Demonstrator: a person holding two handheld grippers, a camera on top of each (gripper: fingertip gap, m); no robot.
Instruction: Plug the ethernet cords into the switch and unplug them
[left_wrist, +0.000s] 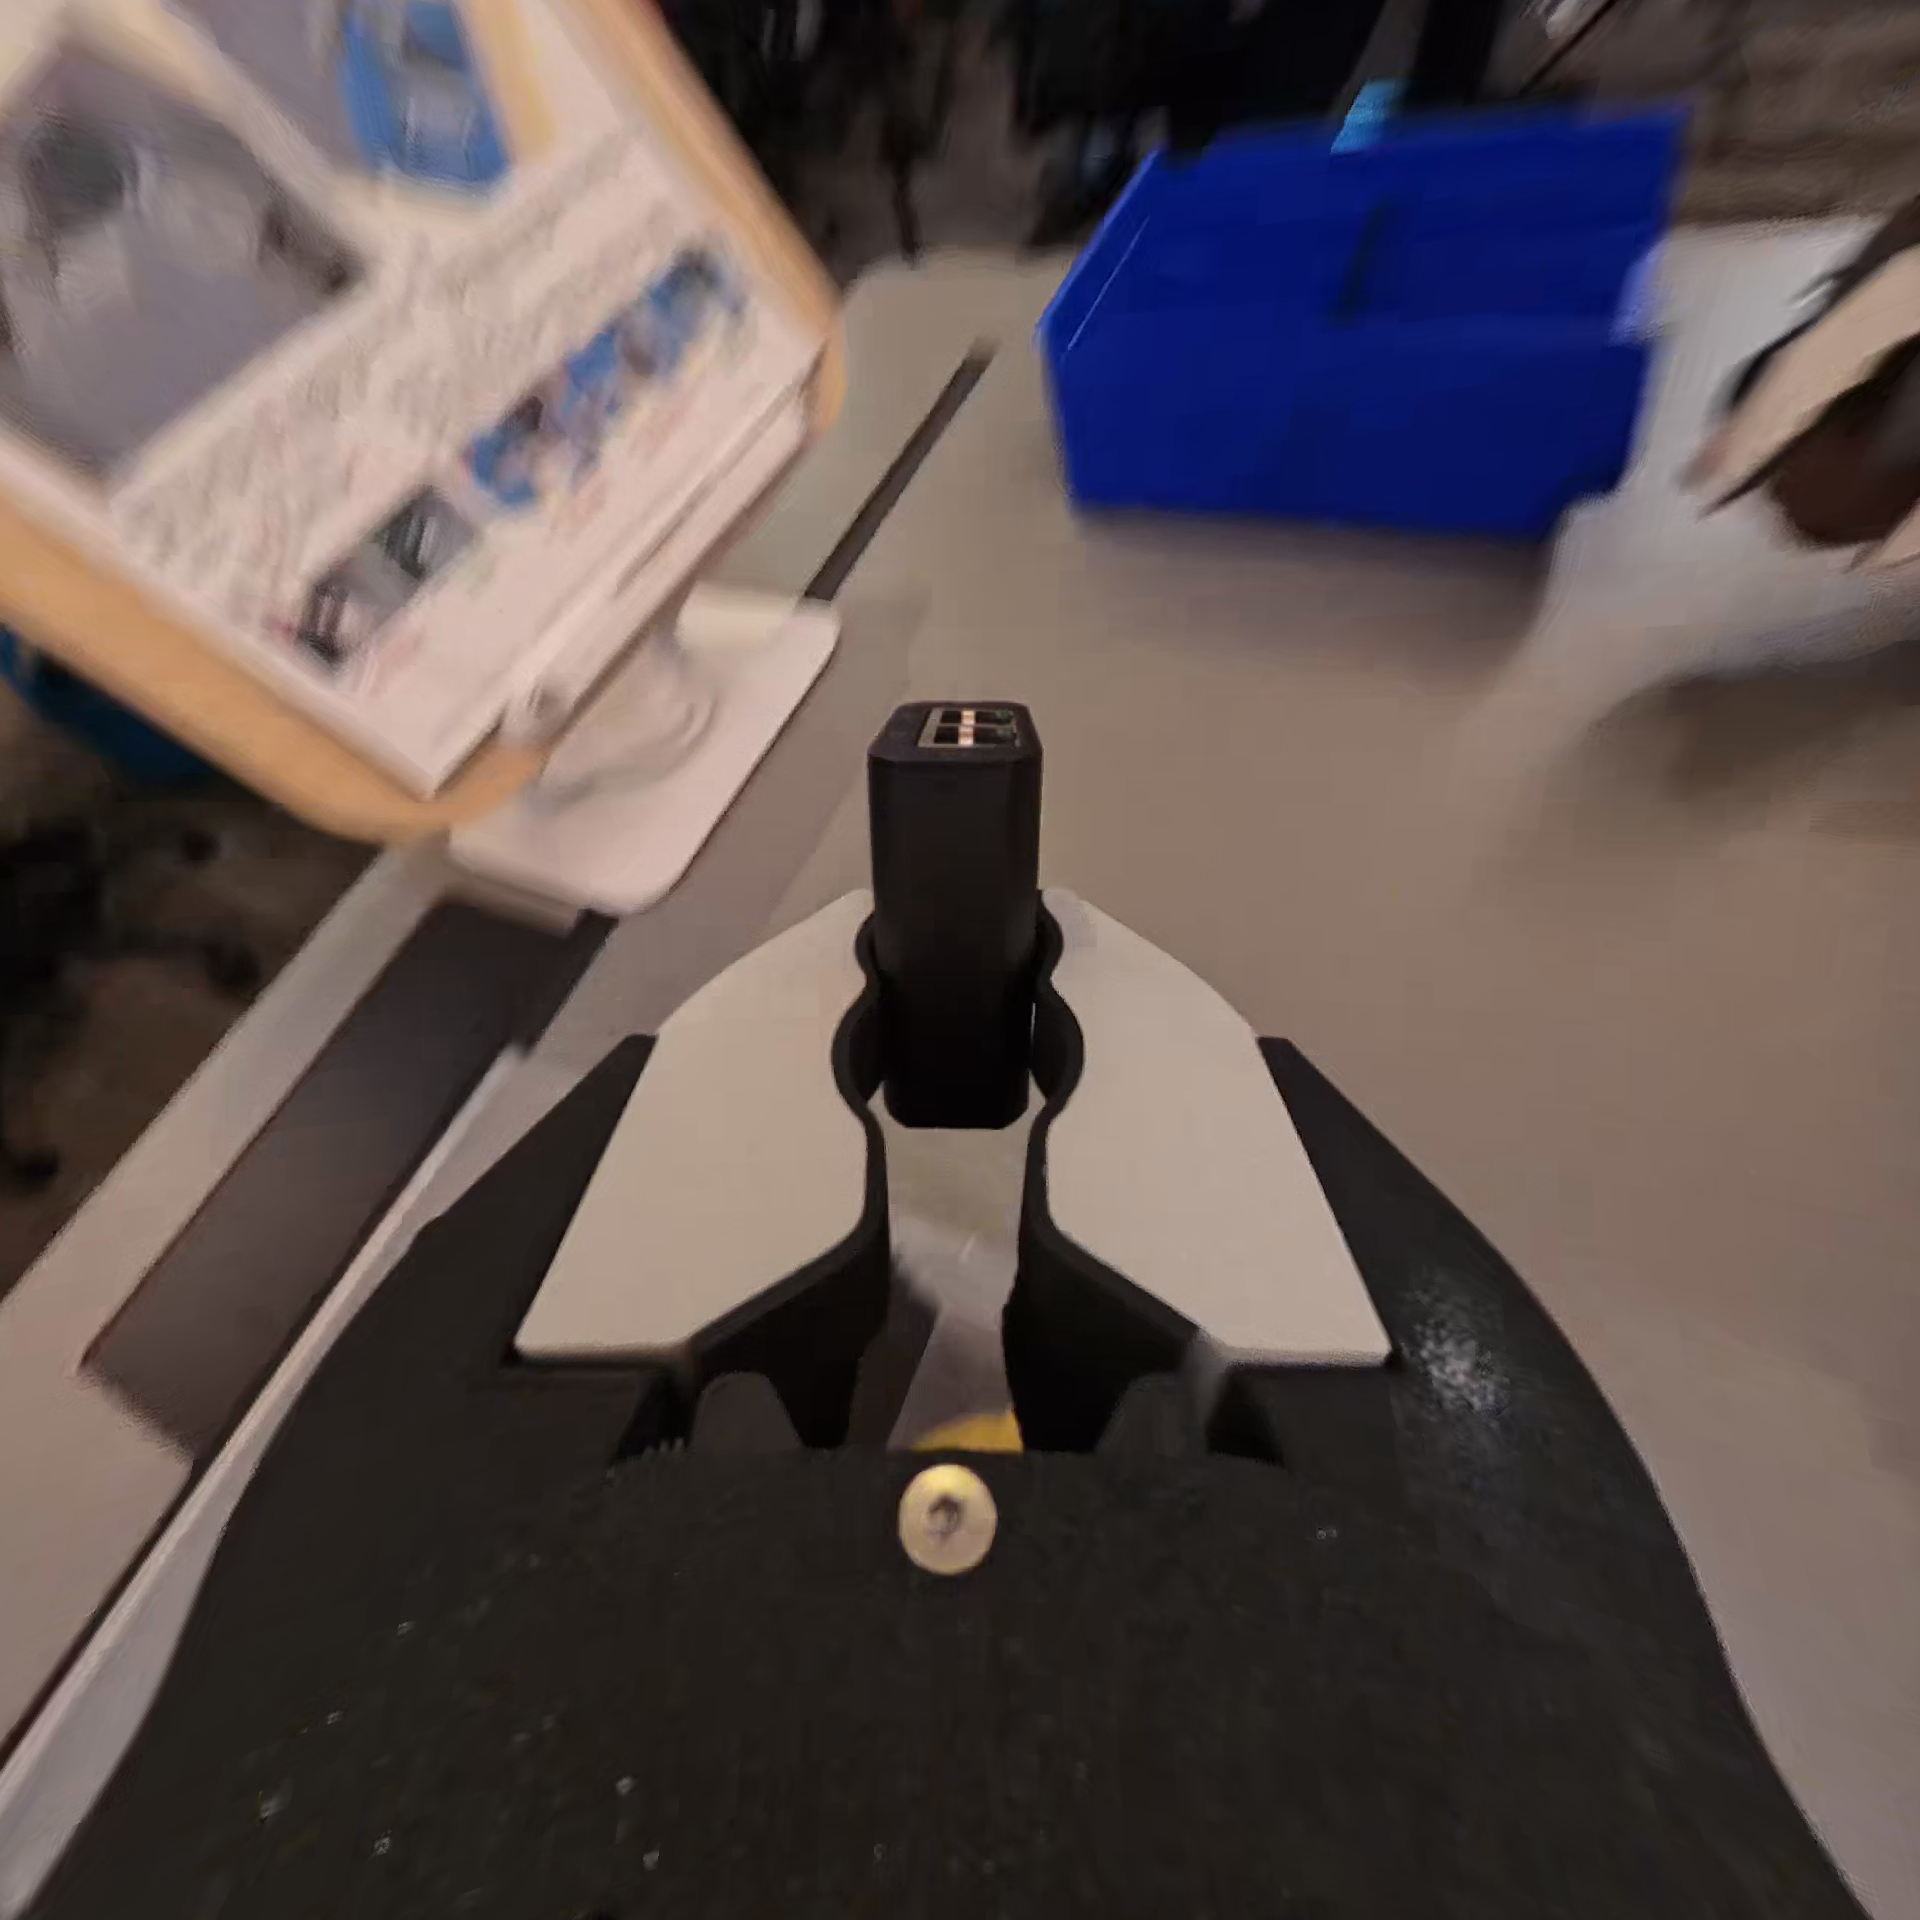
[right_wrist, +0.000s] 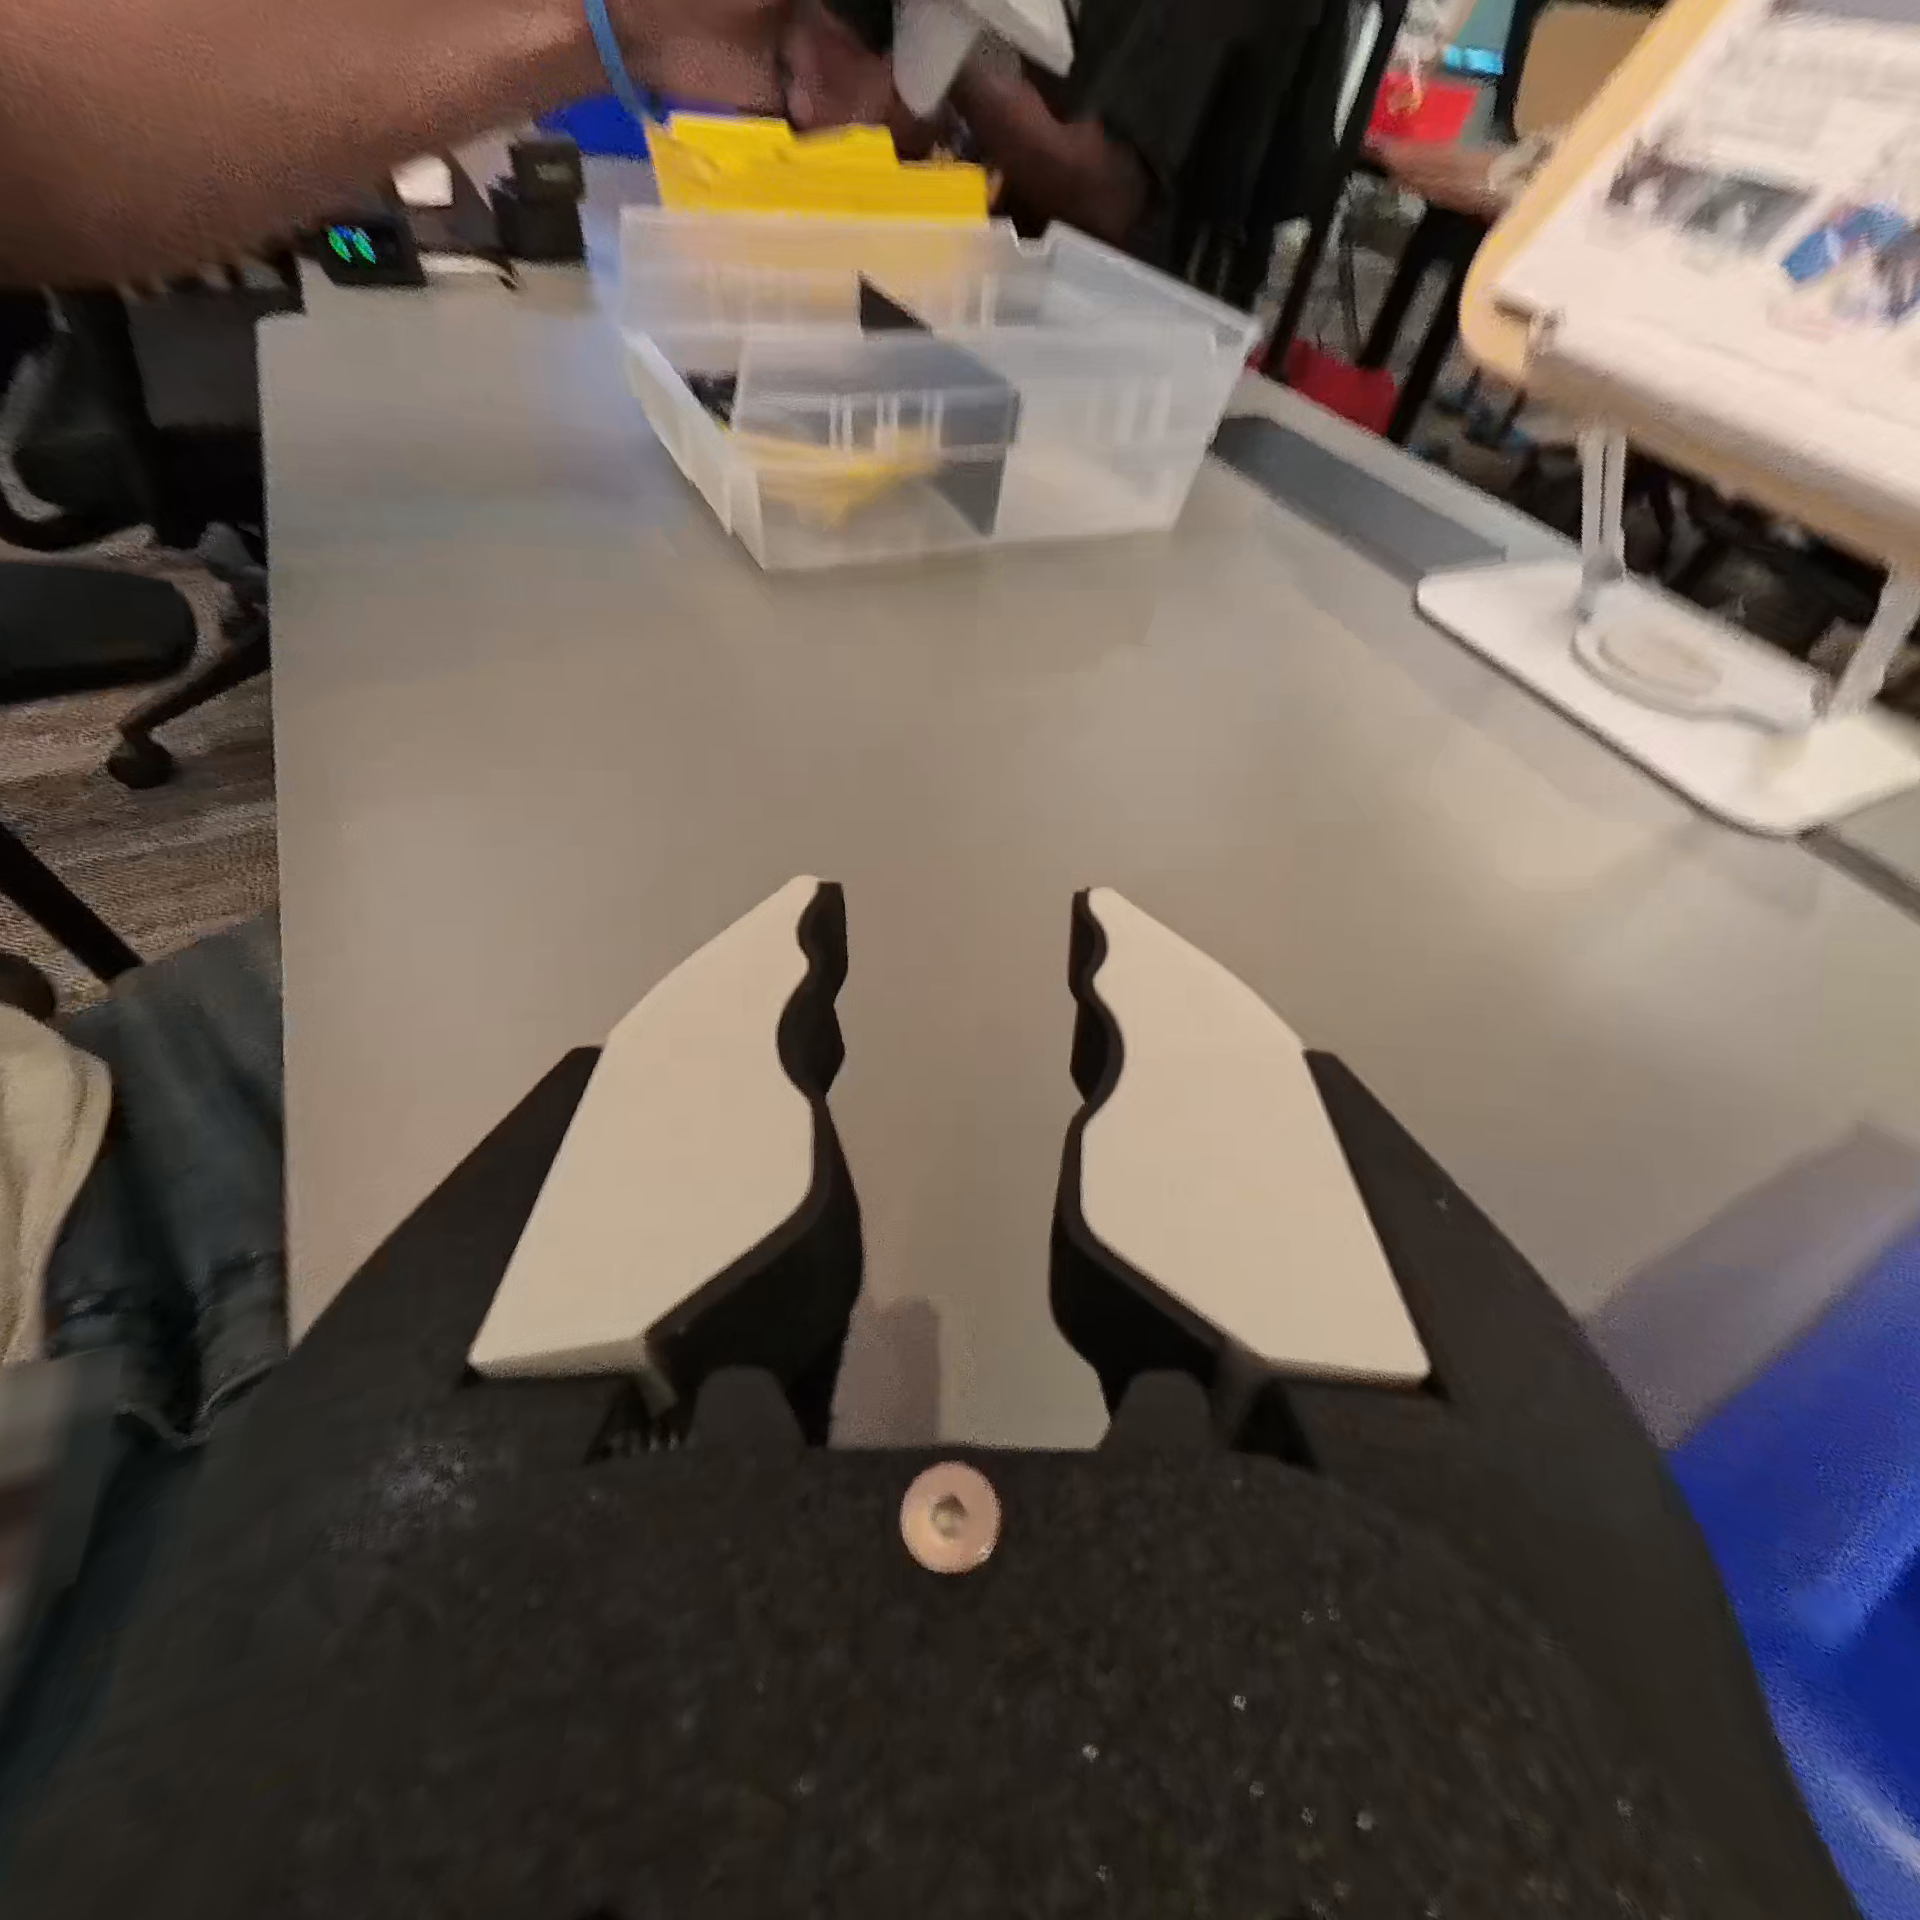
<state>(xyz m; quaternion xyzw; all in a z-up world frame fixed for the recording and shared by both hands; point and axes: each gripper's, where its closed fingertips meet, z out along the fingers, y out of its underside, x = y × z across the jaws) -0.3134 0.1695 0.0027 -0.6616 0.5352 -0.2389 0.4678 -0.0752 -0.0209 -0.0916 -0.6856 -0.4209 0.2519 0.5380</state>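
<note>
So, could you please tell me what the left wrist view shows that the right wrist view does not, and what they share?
Only the left wrist view shows the black switch, clamped upright between the left gripper fingers with its ports facing away, and a blue bin on the table.

Only the right wrist view shows the right gripper, open and empty, a clear plastic bin and a person's arm.

Both show the grey table and the board on a white stand.
</note>
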